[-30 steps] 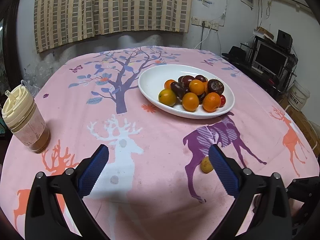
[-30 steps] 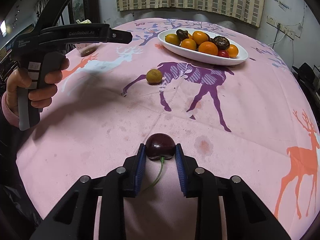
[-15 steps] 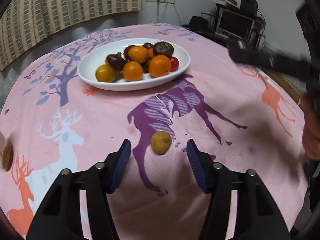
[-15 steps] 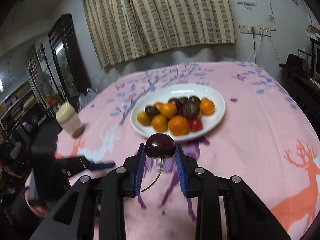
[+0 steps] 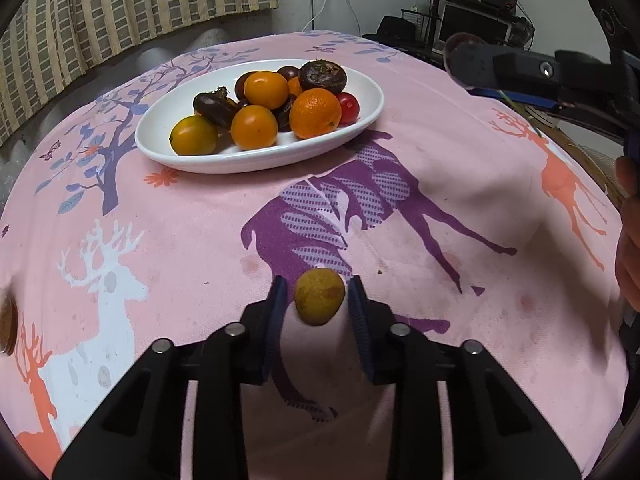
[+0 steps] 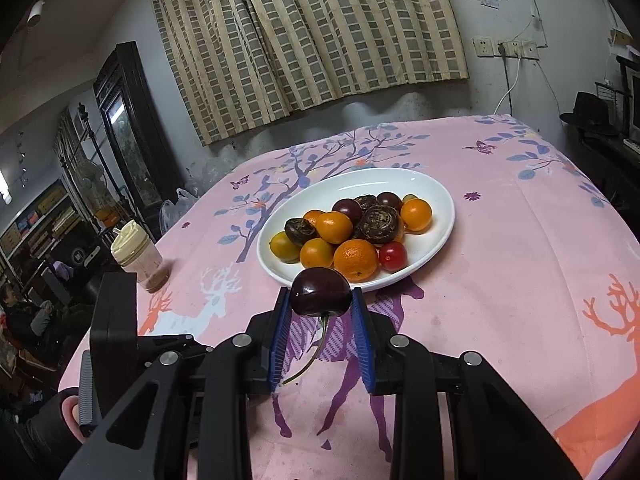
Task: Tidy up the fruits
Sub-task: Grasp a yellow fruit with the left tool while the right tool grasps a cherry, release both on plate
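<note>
A white oval plate [image 5: 362, 118] holds several oranges, dark fruits and a red tomato; it also shows in the right wrist view [image 6: 440, 200]. My left gripper [image 5: 318, 302] sits low over the pink cloth with its blue pads either side of a small yellow-green fruit [image 5: 319, 295]; small gaps show on both sides. My right gripper [image 6: 320, 312] is shut on a dark cherry [image 6: 320, 291] with a green stem, held in the air in front of the plate. The right gripper [image 5: 476, 66] also shows at upper right of the left wrist view.
A cream-lidded cup [image 6: 136, 256] stands at the table's left side. The pink deer-print tablecloth [image 5: 440, 184] covers the round table. Curtains and a wall lie behind; shelves and electronics stand to the right [image 5: 472, 20]. The left gripper's body [image 6: 114, 320] sits low left in the right wrist view.
My left gripper moved forward and narrowed around the yellow-green fruit. My right gripper lifted the cherry off the cloth and carried it closer to the plate.
</note>
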`<state>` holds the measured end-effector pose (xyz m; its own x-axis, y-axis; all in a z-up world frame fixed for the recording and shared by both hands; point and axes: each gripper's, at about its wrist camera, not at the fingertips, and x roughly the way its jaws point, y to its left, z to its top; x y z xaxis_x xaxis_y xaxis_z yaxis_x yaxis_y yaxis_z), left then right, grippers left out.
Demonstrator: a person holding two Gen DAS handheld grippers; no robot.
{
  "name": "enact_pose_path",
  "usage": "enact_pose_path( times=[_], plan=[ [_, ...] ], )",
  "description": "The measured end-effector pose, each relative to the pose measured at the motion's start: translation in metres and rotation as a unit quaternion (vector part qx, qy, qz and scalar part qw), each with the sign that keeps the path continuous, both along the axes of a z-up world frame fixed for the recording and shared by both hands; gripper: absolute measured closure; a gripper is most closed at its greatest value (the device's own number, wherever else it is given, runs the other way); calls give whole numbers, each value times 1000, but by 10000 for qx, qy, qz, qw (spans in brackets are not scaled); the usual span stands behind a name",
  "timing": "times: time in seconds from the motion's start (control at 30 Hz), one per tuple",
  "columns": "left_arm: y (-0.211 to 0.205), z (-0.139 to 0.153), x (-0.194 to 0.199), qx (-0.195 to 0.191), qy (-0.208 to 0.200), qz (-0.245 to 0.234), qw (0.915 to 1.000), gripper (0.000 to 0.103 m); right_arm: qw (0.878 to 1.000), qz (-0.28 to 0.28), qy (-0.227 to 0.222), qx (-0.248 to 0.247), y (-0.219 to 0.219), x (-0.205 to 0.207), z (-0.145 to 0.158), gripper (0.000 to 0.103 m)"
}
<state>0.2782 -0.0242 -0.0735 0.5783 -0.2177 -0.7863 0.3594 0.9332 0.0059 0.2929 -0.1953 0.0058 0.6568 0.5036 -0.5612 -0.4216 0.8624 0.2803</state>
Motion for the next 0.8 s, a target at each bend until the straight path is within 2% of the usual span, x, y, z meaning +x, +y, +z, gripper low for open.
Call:
enact_pose_path(
  times=[0.1,0.23,0.37,0.5,0.63,0.8],
  plan=[
    [10,5,0,-277,98,102,9995,79,9999,-34,13,-112,2,0,-3,73],
    [32,33,8,-765,-22,271,9967,79,9998,16,-22,-176,5,6,3,73],
    [40,71,46,-547,-508,444,9962,79,9984,-96,-226,-517,17,36,19,73],
    [47,96,104,-607,-679,743,9931,79,9974,-237,-238,-638,32,87,24,73],
    [52,96,161,-600,-607,988,9914,79,9959,-274,-153,-850,49,132,14,73],
    [53,76,194,-579,-366,1064,9920,79,9951,-223,-12,-964,59,157,2,73]
  ],
)
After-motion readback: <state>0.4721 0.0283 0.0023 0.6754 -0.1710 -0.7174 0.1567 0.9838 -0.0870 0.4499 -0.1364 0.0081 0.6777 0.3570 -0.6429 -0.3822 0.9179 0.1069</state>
